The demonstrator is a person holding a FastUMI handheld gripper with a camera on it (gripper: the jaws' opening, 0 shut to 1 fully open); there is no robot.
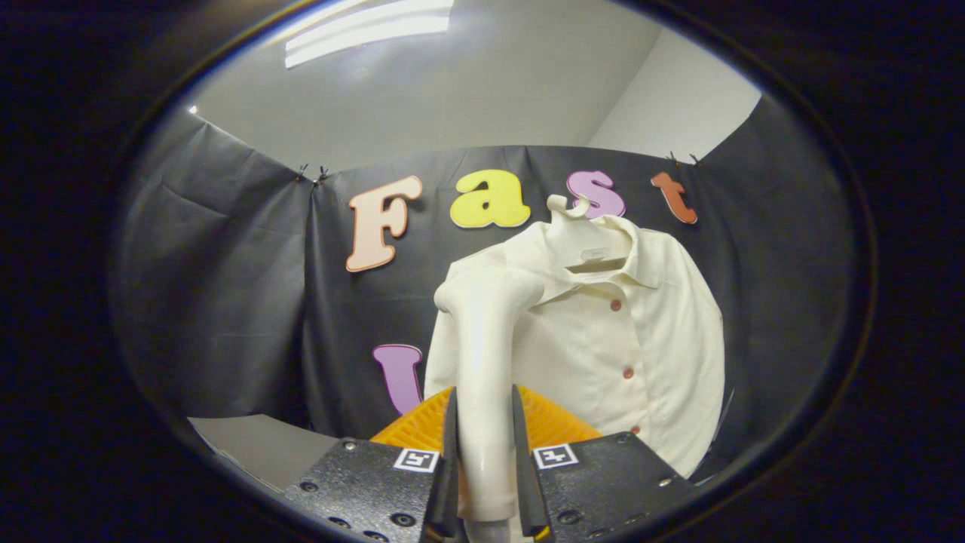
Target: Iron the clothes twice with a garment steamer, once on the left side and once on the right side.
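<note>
In the gripper view, the hand-held gripper (486, 483) sits at the bottom centre of the frame, its two fingers closed narrow on the handle of the garment steamer (482, 362) — both press against its sides. The steamer's pale, smooth body rises straight up from between the fingers, long axis near vertical, and ends in a rounded head at mid-frame that bends over towards the left.

Beyond and slightly right of the steamer head hangs the shirt (626, 347), on a white hanger (577, 226) against the booth's dark cloth wall. The shirt is cream, collared, with a line of small reddish buttons running down its front; it hangs lengthwise top to bottom, its placket right of the steamer. The steamer head overlaps the shirt's left shoulder in the picture, though whether it touches the cloth cannot be told.

A patch of the desk (256, 445) shows at the lower left. Judging from this, a downward pass along the shirt's left side looks the likely stroke.
</note>
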